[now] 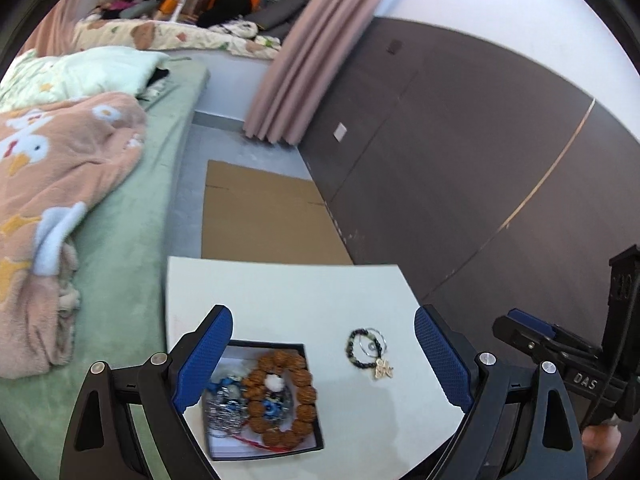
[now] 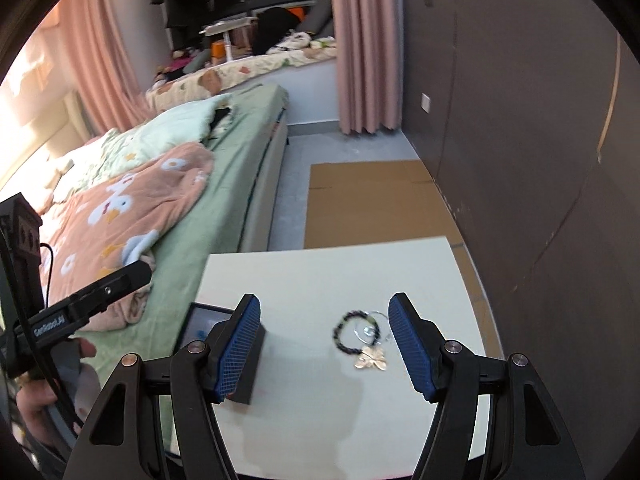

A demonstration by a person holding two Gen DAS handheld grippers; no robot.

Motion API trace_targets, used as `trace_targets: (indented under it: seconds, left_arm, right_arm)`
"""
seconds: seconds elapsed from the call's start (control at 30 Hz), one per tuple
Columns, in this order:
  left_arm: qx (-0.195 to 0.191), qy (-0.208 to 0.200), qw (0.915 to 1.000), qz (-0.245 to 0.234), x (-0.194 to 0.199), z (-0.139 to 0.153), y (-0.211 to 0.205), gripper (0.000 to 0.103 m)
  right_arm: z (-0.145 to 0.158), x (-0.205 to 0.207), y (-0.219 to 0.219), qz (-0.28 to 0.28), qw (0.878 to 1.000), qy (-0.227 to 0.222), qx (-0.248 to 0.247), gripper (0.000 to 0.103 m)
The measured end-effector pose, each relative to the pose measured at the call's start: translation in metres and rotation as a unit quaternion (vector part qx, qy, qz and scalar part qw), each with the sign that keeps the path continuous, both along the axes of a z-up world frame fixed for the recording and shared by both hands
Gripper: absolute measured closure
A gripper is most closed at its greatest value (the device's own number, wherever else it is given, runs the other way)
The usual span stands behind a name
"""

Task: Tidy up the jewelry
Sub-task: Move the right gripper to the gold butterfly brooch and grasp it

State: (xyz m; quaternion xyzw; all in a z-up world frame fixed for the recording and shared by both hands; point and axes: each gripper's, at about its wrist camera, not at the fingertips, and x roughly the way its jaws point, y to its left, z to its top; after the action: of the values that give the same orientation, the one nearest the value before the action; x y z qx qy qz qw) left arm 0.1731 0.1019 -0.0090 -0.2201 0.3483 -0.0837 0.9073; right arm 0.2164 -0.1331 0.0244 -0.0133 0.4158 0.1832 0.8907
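Note:
A small black jewelry box (image 1: 312, 396) sits on the white table (image 1: 288, 292). It holds a brown bead bracelet (image 1: 280, 396) and silver-blue pieces (image 1: 224, 404). To its right lies a dark bead bracelet (image 1: 356, 352) with a thin silver ring and a gold charm (image 1: 383, 369). My left gripper (image 1: 320, 356) is open and empty above the box and table. My right gripper (image 2: 324, 344) is open and empty, with the dark bracelet (image 2: 344, 336) and gold charm (image 2: 370, 360) between its fingers and below them. The box (image 2: 204, 324) is partly hidden behind the left finger.
A bed (image 1: 120, 248) with green sheet and a pink blanket (image 1: 52, 184) lies left of the table. Flat cardboard (image 1: 264, 220) lies on the floor beyond the table. A dark wall panel (image 1: 480, 160) runs along the right. Pink curtains (image 1: 304, 60) hang behind.

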Motion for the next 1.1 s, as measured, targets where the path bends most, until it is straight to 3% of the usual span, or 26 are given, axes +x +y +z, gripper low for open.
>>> trace_targets:
  seconds: [0.13,0.23,0.43,0.6,1.0,1.1]
  left_arm:
    - [0.019,0.014,0.9996,-0.013,0.009,-0.008,-0.021,0.011]
    - [0.054,0.027,0.9979,-0.024,0.014,-0.017,-0.039,0.015]
    - [0.09,0.054,0.994,-0.029,0.022,-0.035,-0.058,0.025]
    - [0.13,0.069,0.9887,-0.028,0.027,-0.045,-0.063,0.028]
    - [0.154,0.092,0.9837,0.001,0.037,-0.059,-0.054,0.034]
    - [0.147,0.094,0.9846,0.008,0.037,-0.06,-0.049,0.035]
  right_arm:
    - [-0.025,0.013,-0.025,-0.012,0.999,0.026,0.032,0.037]
    - [-0.045,0.021,-0.041,-0.02,0.998,0.037,0.047,0.037]
    - [-0.097,0.032,-0.056,-0.022,0.994,0.075,0.076,0.037]
    - [-0.14,0.04,-0.045,-0.004,0.991,0.123,0.055,0.037]
    - [-0.184,0.057,-0.008,0.024,0.989,0.146,-0.026,0.037]
    - [-0.186,0.053,-0.003,0.027,0.99,0.124,-0.058,0.04]
